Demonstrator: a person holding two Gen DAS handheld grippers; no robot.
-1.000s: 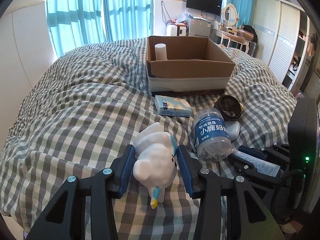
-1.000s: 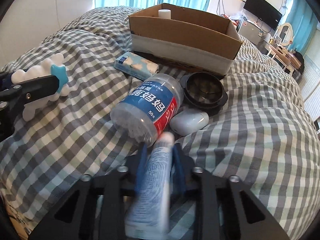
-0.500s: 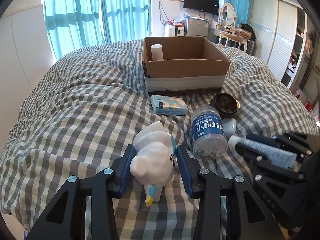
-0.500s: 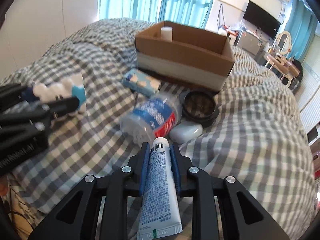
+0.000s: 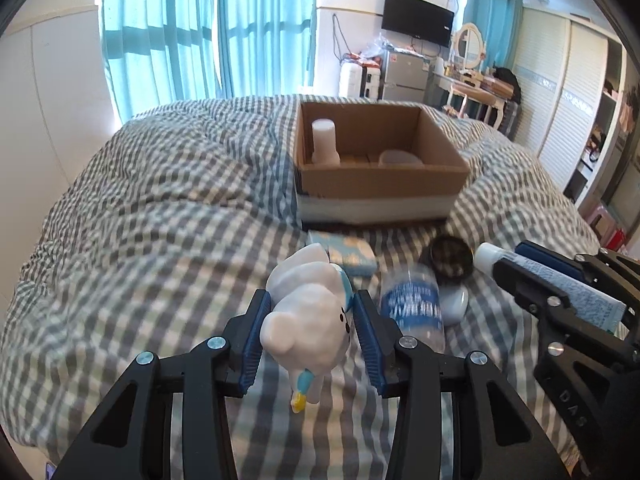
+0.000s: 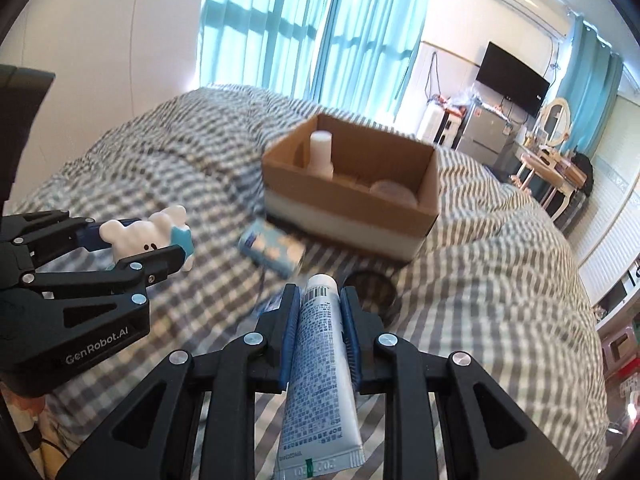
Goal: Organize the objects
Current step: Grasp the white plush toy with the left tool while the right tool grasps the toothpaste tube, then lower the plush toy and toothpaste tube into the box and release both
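My left gripper [image 5: 312,312] is shut on a white plush toy [image 5: 308,320] with blue trim, held above the checked bed; it also shows in the right wrist view [image 6: 148,232]. My right gripper [image 6: 320,300] is shut on a white and blue tube [image 6: 320,360], also seen in the left wrist view [image 5: 560,280]. An open cardboard box [image 5: 380,184] stands ahead on the bed, with a white bottle [image 5: 325,142] and a white lid [image 5: 400,158] inside.
On the bed before the box lie a blue tissue pack [image 5: 348,254], a clear cotton-swab jar [image 5: 412,308], a dark round tin [image 5: 450,258] and a pale oval case [image 5: 456,304]. Curtains, a TV and a dresser stand beyond.
Both grippers have risen from the bed with their objects, the toy and the tube, and moved toward the box, whose inside now shows.
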